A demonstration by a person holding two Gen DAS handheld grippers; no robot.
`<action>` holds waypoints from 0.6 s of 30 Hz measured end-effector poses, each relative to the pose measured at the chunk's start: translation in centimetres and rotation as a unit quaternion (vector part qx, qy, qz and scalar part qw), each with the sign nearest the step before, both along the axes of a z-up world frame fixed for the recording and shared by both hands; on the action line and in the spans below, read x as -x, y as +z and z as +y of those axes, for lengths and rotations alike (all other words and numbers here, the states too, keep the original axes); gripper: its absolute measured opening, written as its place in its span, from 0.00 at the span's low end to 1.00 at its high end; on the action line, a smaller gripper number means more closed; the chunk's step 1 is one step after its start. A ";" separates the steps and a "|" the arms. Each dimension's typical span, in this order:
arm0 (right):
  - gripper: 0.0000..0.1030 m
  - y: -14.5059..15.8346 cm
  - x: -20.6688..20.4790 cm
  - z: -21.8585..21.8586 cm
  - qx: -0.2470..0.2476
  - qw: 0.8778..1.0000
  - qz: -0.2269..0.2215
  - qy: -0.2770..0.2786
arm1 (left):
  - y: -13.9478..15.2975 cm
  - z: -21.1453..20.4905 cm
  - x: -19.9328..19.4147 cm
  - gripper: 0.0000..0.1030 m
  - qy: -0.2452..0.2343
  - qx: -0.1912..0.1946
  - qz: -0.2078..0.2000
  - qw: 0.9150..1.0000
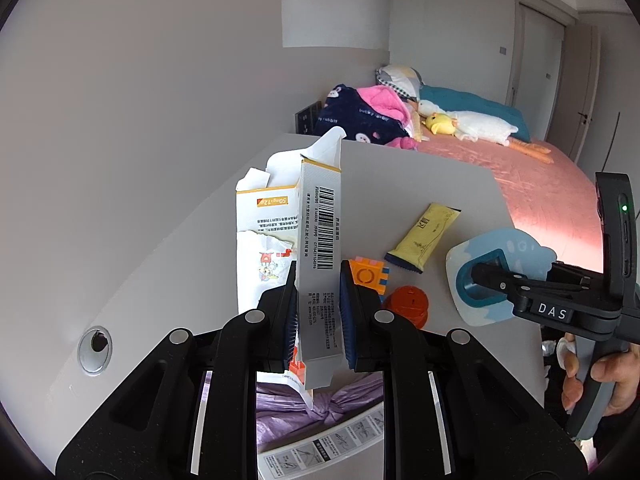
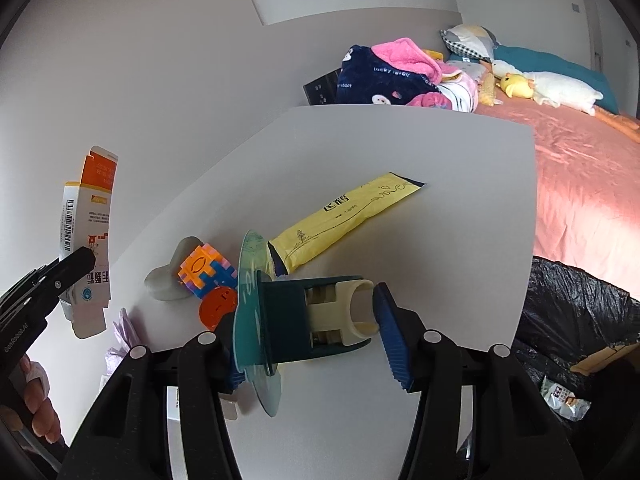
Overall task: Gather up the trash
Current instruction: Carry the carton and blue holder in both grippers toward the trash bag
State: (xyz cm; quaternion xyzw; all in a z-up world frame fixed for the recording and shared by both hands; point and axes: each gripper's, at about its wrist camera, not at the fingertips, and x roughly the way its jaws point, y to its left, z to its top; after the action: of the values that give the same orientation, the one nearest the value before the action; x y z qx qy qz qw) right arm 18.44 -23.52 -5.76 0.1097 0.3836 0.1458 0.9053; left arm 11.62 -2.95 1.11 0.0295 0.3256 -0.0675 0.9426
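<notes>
L gripper [image 1: 318,312] clamped tight on torn medicine box [image 1: 320,240] – R gripper [image 2: 312,332] pinching blue holder [image 2: 288,316], both above the table [image 2: 440,240].

Walls: plain white painted walls [image 1: 140,80], evenly lit.
Desk: pale grey flat-topped desk [image 1: 420,184], near, with a round metal cable grommet [image 1: 95,349] at its left.
Bed: pink-sheeted bed [image 1: 532,184], far right, beyond the desk.
Door: white panel door [image 1: 540,60], far right corner.
</notes>
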 end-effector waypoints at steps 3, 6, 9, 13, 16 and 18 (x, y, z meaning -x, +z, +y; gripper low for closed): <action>0.54 0.7 1.0 -0.8 -0.005 1.000 -0.007 -0.006 | 0.3 -0.7 0.9 0.17 -0.005 0.003 -0.002 1.000; 0.54 1.3 1.9 -1.6 -0.010 1.000 -0.013 -0.011 | 0.6 -1.6 1.7 0.17 -0.011 0.004 -0.004 1.000; 0.54 2.0 3.1 -2.3 -0.014 1.000 -0.020 -0.013 | 0.9 -2.4 2.6 0.17 -0.017 0.006 -0.005 1.000; 0.54 2.7 4.5 -3.3 -0.016 0.999 -0.027 -0.016 | 1.2 -3.6 3.9 0.17 -0.024 0.011 -0.008 1.000; 0.54 2.9 5.5 -3.9 -0.017 0.999 -0.030 -0.018 | 1.3 -4.6 4.6 0.17 -0.031 0.011 -0.007 0.999; 0.54 3.1 6.2 -4.4 -0.017 0.999 -0.033 -0.021 | 1.2 -5.2 5.1 0.17 -0.035 0.013 -0.006 0.999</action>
State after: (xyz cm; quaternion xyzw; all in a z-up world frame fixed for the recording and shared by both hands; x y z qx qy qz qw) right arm 12.20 -27.96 -2.65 0.1279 0.3487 0.1370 0.9183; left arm 6.53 -8.18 2.27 0.0293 0.3177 -0.1045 0.9420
